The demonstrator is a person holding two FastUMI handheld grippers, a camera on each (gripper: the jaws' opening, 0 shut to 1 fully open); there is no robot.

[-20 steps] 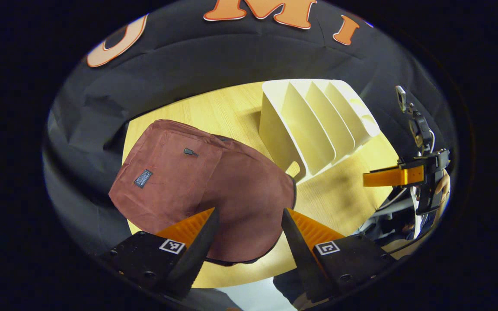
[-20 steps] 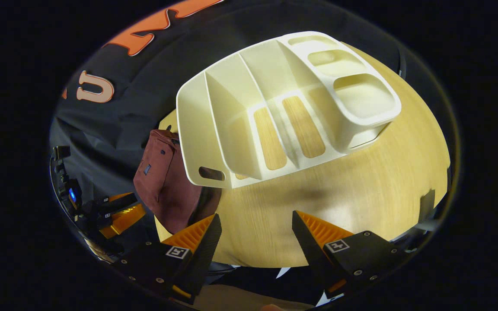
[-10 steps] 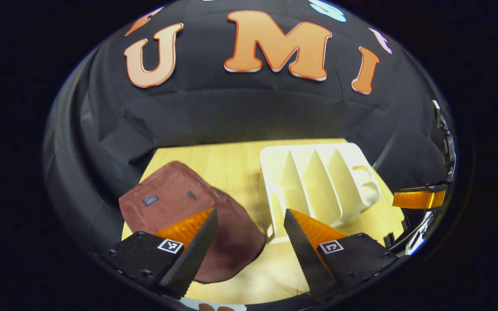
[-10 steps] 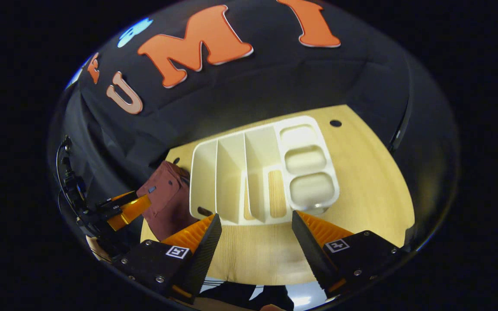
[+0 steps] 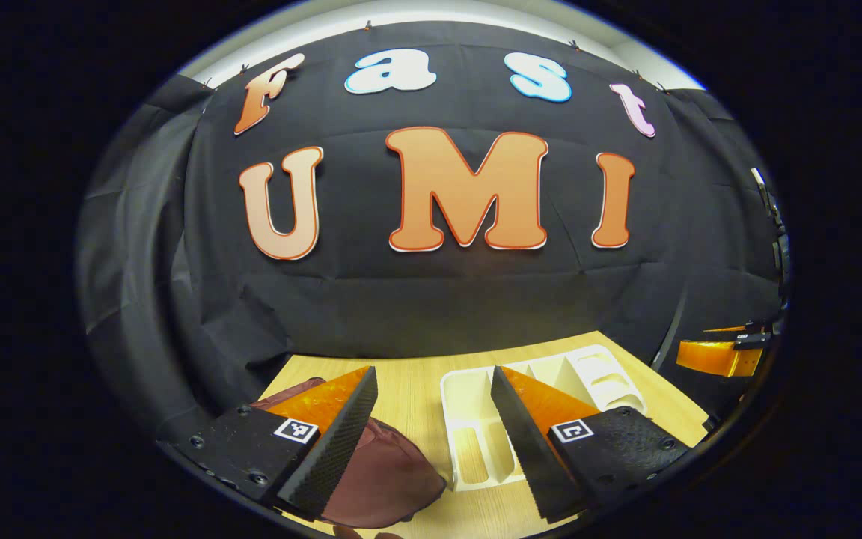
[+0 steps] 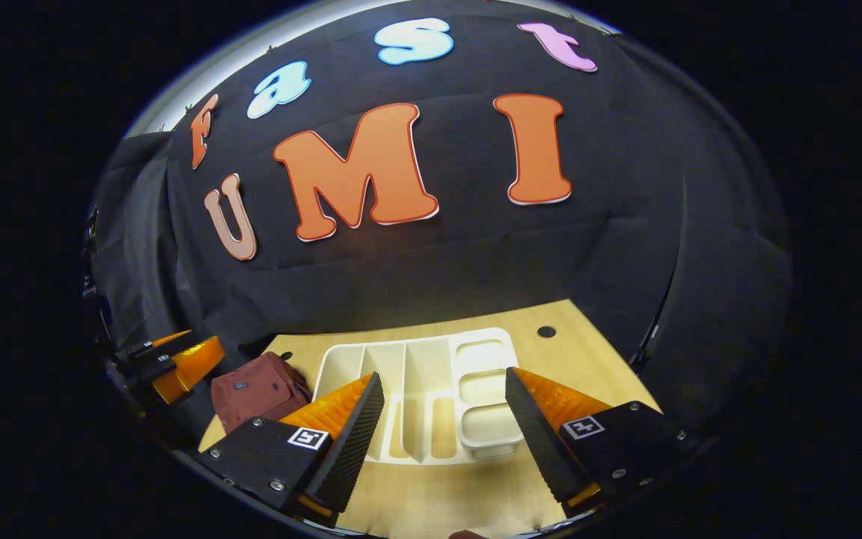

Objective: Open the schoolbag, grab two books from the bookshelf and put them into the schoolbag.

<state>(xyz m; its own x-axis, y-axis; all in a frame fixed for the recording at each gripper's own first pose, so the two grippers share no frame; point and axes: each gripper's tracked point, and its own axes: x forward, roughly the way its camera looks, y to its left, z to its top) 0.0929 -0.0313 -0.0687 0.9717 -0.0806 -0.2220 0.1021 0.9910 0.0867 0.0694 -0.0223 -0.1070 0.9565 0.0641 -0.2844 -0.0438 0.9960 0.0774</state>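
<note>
Both grippers are held high and level, facing the black cloth wall (image 5: 431,299) with the table (image 5: 408,378) low in each view.

Left gripper (image 5: 431,442): jaws wide apart, nothing between them. In the left gripper view the bag (image 5: 386,479) lies on the table at lower left, partly behind the left finger, dark red, looks closed, no opening seen. The shelf (image 5: 468,419), a cream plastic divider rack, sits just right of the bag; whether they touch cannot be told. Its slots show bare, with table wood visible through the cutouts in its base. At far right edge the right gripper's orange finger tip shows sideways, apart from the table.

Right gripper (image 6: 442,427): jaws wide apart too, holding nothing. The right gripper view gives a better look at the shelf (image 6: 431,374): three long slots on its left part and small rounded tray pockets on its right part, all looking bare. No books are visible in the slots from this angle. The bag (image 6: 259,389) is left of the shelf, just beside it, with a small patch and a zipper pull visible on its front. This view also shows a dark round hole (image 6: 546,331) in the tabletop behind the shelf's right end, and the left gripper's orange finger (image 6: 188,367) at the far left, above the bag's side.

Table (image 6: 595,359) is light wood, with nothing else seen on it.
</note>
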